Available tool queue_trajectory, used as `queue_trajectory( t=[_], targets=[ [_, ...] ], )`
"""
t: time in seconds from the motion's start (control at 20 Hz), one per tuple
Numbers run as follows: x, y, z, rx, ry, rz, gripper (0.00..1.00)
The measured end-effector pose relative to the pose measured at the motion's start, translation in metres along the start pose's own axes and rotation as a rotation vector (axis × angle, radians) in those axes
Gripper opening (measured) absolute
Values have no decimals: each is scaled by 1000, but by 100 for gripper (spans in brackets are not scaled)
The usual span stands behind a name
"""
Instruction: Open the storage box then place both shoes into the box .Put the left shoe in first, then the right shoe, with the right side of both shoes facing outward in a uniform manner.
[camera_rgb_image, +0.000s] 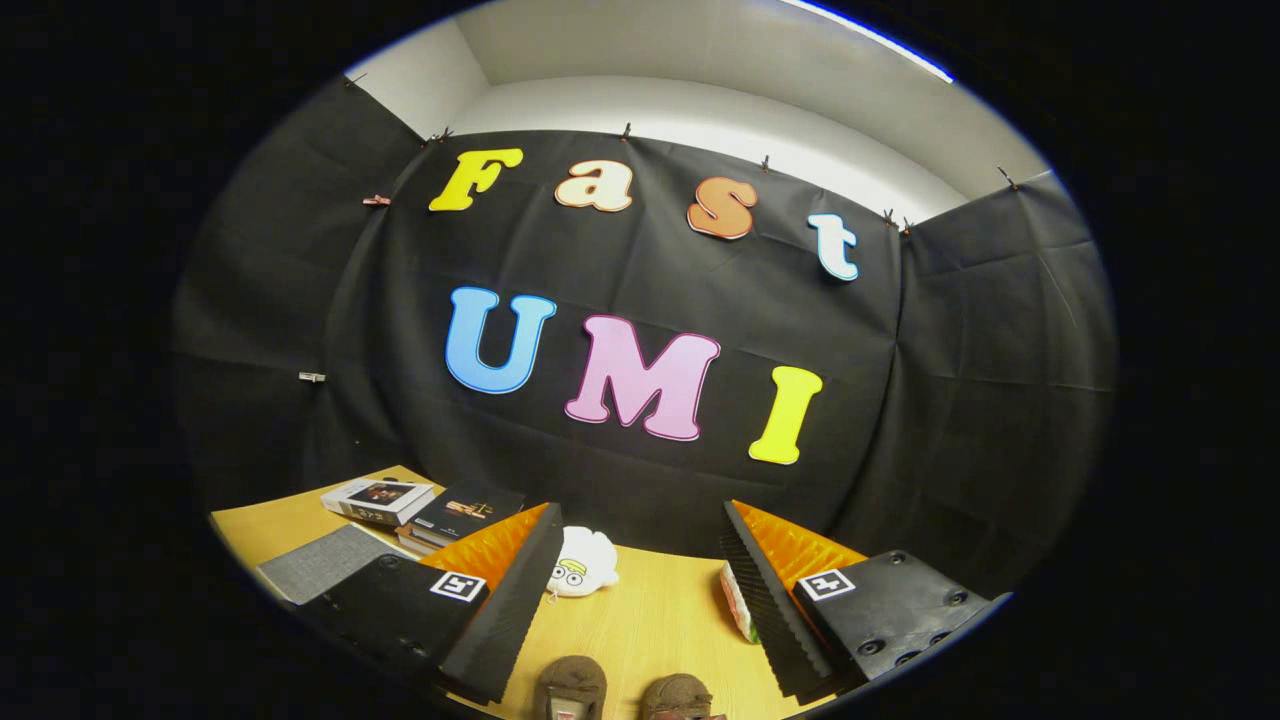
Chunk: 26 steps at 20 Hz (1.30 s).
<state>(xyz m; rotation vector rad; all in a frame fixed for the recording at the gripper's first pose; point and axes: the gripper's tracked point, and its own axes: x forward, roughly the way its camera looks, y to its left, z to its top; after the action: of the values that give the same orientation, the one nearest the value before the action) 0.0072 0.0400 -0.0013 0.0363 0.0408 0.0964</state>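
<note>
My gripper (638, 575) stands open above the wooden table (650, 625), its two fingers spread wide with nothing between them. Two brown shoes show below, between the fingers at the near edge: one (570, 688) on the left and one (678, 697) on the right, side by side, with just their tops in sight. Which is the left shoe I cannot tell.
A small white plush toy (583, 563) lies on the table just past the left finger. Stacked books (425, 510) and a grey flat item (320, 562) sit at the far left. A small white, red and green object (737, 602) peeks from behind the right finger.
</note>
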Motion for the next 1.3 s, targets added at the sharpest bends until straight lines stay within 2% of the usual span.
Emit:
queue_trajectory(
  t=[0.15, 0.25, 0.5, 0.8, 0.95, 1.15, 1.3],
  targets=[
    [1, 4, -2, 8, 8, 10, 97],
    [2, 14, -7, 37, 30, 47, 97],
    [5, 60, -39, 162, 175, 231, 97],
    [10, 101, -86, 273, 347, 390, 97],
    [4, 120, -113, 388, 463, 473, 99],
    [-6, 149, -143, 603, 605, 583, 98],
    [-14, 163, -167, 779, 713, 621, 98]
  ],
)
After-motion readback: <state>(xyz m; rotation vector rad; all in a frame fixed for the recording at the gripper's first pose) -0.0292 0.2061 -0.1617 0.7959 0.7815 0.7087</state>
